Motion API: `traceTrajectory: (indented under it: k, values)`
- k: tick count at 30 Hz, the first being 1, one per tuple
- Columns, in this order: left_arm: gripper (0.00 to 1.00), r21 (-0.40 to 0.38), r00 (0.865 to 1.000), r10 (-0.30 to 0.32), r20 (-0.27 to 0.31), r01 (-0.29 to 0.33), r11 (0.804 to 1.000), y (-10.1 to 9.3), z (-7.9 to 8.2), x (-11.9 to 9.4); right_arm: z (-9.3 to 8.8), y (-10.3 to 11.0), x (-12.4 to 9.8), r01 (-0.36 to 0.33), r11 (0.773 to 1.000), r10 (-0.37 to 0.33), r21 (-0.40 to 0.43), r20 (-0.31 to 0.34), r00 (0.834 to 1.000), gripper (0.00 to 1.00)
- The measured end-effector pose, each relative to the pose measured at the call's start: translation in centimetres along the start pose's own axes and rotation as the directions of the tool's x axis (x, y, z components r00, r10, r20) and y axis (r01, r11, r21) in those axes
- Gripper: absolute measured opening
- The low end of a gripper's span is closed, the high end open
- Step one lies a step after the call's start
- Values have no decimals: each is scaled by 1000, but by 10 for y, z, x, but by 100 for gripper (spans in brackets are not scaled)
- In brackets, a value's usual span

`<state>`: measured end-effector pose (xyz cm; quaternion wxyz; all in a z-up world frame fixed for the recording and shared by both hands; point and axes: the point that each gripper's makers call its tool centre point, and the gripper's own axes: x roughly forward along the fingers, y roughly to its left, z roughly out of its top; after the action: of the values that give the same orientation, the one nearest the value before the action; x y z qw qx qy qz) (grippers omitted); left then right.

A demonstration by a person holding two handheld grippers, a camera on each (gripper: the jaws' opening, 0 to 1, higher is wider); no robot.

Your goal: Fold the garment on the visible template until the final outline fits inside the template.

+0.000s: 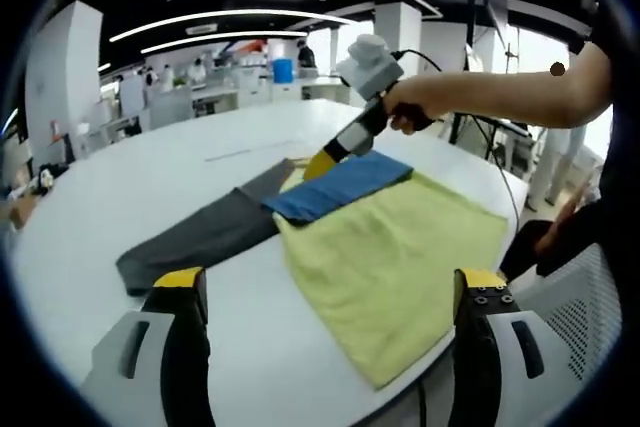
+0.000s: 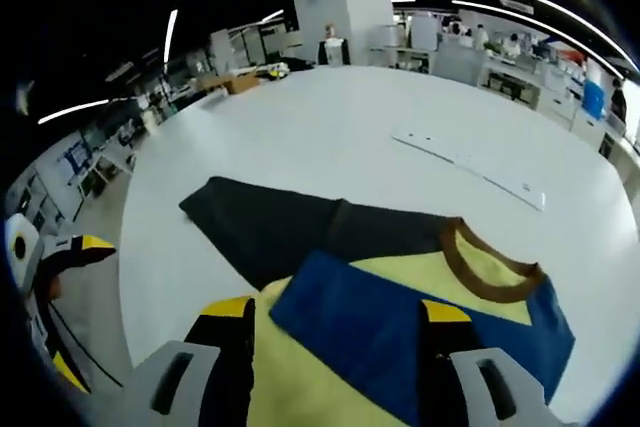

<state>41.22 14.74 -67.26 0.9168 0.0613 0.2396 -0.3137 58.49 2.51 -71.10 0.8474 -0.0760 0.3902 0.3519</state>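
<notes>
— Where was the shirt?

— The shirt (image 1: pixel 400 257) lay flat on the white desk (image 1: pixel 170 162), in the middle and lower right of the left gripper view. It was yellow, with a blue sleeve (image 1: pixel 335 187) folded across it and a brown collar (image 2: pixel 490 272) that showed at the right of the right gripper view. A dark gray sleeve (image 1: pixel 200 237) stretched out to the left of the frame.

— What were the left tongs doing?

— The left tongs (image 1: pixel 325 292) stood wide open at the bottom of the frame, over the near edge of the shirt. Nothing was held between them.

— And the right tongs?

— In the right gripper view, the right tongs (image 2: pixel 335 322) were wide open too, just above the blue sleeve, holding nothing. In the left gripper view they showed near the top middle, with a hand (image 1: pixel 410 107) around the handle and the yellow tips down by the collar.

— Anything else on the desk?

— A thin white strip (image 2: pixel 470 167) lay on the desk at the upper right of the right gripper view, well apart from the shirt.
</notes>
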Motion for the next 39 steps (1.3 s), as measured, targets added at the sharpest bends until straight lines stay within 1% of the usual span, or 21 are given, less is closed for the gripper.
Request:
traceTrajectory:
  k: [2,4,7,11,16,18,20,23,26,29,33,35,36,38,39]
  values:
    - [99,-1,1000,4,-1,-4,1000,1,0,-1,-4,-7,-6,6,1000,-6,10,3,1000,63]
    - [99,1,1000,12,-5,-12,1000,4,-1,-1,-8,-15,-12,16,999,-17,39,7,1000,62]
    - [99,4,1000,15,-12,-15,1000,8,-1,-1,-13,-22,-23,10,996,-12,89,22,1000,59]
    - [99,19,999,38,-32,-38,999,18,-4,-1,-23,-35,-38,31,996,-34,88,25,999,55]
    - [99,-4,996,77,-35,-77,997,36,-8,-3,-35,-52,-57,46,995,-50,94,31,998,48]
    - [99,-14,994,102,-40,-102,995,46,-11,-4,-40,-61,-65,78,990,-83,116,42,996,43]
    - [99,-21,993,112,-41,-113,993,52,-13,-5,-45,-69,-72,90,988,-96,123,47,994,40]
    - [99,-34,990,135,-42,-137,990,63,-14,-5,-55,-78,-81,105,985,-112,137,43,993,37]
    - [97,-31,986,155,-58,-157,987,75,-19,-3,-65,-88,-89,123,982,-130,146,41,991,33]
    - [96,-33,982,175,-66,-177,984,86,-21,-2,-76,-103,-99,152,976,-160,156,38,986,30]
    - [91,-41,970,237,-61,-240,970,110,-25,-2,-87,-115,-107,167,972,-174,166,30,984,25]
    - [88,-32,960,274,-63,-276,961,123,-28,-2,-92,-117,-111,182,969,-188,167,24,982,23]
    - [86,-38,956,285,-67,-287,957,127,-29,-2,-95,-119,-113,186,970,-192,155,28,981,20]
    - [85,-53,953,297,-60,-300,953,135,-30,-2,-98,-123,-116,200,967,-208,160,29,978,16]
    - [84,-55,949,309,-58,-312,948,139,-30,-3,-100,-125,-118,200,968,-206,155,27,978,14]
